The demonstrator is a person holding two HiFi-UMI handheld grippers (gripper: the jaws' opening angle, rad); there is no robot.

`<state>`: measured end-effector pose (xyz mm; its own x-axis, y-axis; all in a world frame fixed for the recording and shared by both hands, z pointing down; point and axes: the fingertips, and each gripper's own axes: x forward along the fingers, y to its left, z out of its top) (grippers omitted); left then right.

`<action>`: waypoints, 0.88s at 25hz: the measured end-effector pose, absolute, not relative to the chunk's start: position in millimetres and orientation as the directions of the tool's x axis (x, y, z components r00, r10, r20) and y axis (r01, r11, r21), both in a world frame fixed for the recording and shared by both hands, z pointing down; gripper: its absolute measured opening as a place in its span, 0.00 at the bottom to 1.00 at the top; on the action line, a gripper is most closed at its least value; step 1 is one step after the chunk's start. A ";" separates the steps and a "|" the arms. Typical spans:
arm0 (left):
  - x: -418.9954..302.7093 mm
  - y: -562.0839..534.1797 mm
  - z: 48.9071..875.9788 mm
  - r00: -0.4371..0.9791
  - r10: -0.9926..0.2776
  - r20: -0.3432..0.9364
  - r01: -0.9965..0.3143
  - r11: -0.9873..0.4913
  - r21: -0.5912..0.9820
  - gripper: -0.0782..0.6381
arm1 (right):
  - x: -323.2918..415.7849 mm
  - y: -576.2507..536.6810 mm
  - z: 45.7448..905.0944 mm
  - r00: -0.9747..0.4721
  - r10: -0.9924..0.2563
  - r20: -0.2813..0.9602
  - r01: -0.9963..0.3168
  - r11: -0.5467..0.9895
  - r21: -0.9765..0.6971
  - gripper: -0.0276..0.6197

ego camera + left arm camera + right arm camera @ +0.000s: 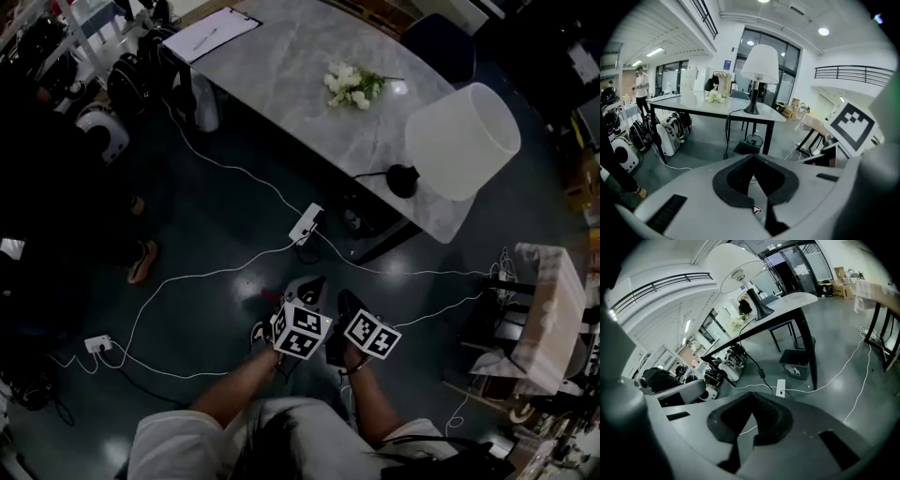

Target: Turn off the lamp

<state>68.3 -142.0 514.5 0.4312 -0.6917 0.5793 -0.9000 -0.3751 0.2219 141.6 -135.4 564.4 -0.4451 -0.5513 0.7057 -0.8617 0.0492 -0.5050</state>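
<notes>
No lettering is legible; only a white litter pictogram shows on the dark bin (797,365)

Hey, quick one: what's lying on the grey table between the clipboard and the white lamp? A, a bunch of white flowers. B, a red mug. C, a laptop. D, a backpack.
A: a bunch of white flowers with green stems lies on the grey marble-look table, between the white clipboard and the white-shaded, black-based lamp.
</notes>
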 end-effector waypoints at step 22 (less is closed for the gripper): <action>56.7 -231.2 360.6 0.437 -0.810 0.392 -0.897 -0.422 0.129 0.12 | 155.6 -235.6 405.5 -0.412 -0.724 0.553 -0.870 0.133 -0.474 0.04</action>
<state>56.7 -231.2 360.6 0.4370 -0.8096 0.3918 -0.8974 -0.4220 0.1288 155.6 -235.6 405.5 -0.4120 -0.7239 0.5534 -0.8703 0.1327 -0.4744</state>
